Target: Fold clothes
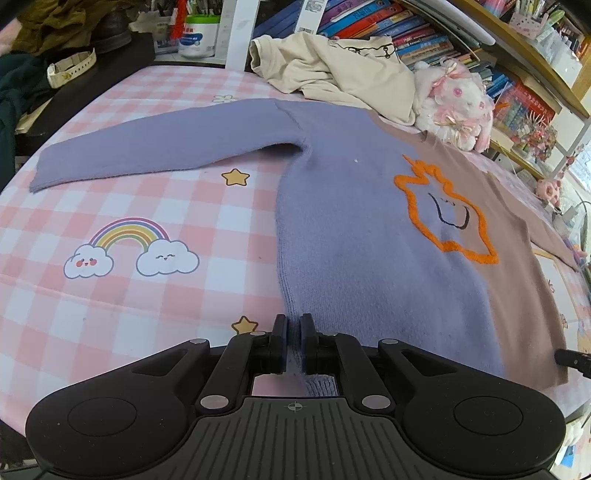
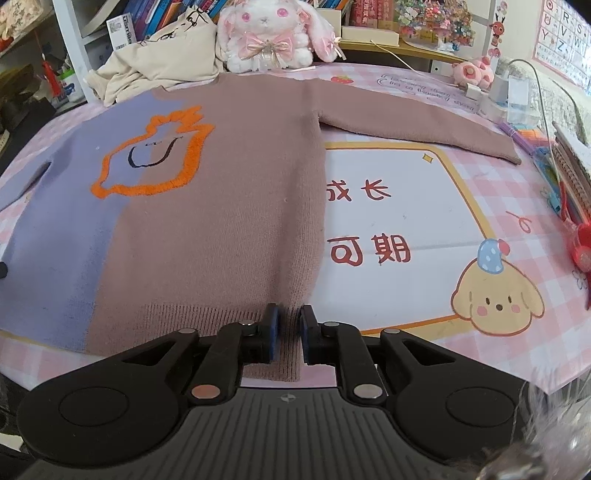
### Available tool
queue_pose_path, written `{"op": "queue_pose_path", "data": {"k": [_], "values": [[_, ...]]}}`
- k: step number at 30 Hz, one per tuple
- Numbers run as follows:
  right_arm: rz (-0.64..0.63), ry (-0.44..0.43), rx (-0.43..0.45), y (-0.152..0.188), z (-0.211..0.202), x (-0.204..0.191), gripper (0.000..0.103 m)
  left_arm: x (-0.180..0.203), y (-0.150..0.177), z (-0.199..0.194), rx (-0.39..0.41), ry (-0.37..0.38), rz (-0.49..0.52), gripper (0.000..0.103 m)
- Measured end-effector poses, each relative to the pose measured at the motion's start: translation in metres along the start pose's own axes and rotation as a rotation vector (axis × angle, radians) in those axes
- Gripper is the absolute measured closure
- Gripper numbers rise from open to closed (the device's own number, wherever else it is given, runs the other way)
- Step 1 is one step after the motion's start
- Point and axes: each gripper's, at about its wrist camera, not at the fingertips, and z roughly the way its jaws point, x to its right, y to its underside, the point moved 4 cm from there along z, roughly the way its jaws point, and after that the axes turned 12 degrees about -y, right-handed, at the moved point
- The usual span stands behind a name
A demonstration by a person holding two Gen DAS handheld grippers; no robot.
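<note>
A knit sweater [image 1: 369, 236], lilac on one half and dusty brown on the other with an orange fuzzy outline on the chest, lies flat, front up, sleeves spread. In the left wrist view my left gripper [image 1: 293, 332] is shut on the lilac hem corner, and fabric shows between its pads. The right wrist view shows the sweater [image 2: 221, 206] from its brown side. There my right gripper [image 2: 289, 325] pinches the brown ribbed hem near its right corner, with a narrow strip of knit between the blue pads. The tip of the other gripper [image 1: 570, 358] shows at the far right edge.
A pink checked tablecloth [image 1: 129, 192] covers the table. Behind the sweater lie a cream garment [image 1: 332, 70] and a white plush rabbit [image 2: 269, 33]. Pens, clips and a red toy [image 2: 576, 236] crowd the right edge. Bookshelves stand behind.
</note>
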Motion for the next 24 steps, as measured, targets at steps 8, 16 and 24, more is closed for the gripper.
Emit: {"op": "queue_pose_path", "data": {"k": [8, 16, 24], "values": [[-0.052, 0.022, 0.037, -0.02, -0.009, 0.007, 0.043, 0.021, -0.006, -0.02, 0.064, -0.074, 0.025, 0.052], [-0.229, -0.004, 0.087, -0.041, -0.007, 0.003, 0.007, 0.062, -0.014, -0.046, 0.206, -0.105, -0.032, 0.012], [-0.339, -0.108, 0.104, -0.051, 0.007, -0.007, 0.007, 0.088, -0.007, -0.054, 0.187, -0.21, -0.043, 0.012]]}}
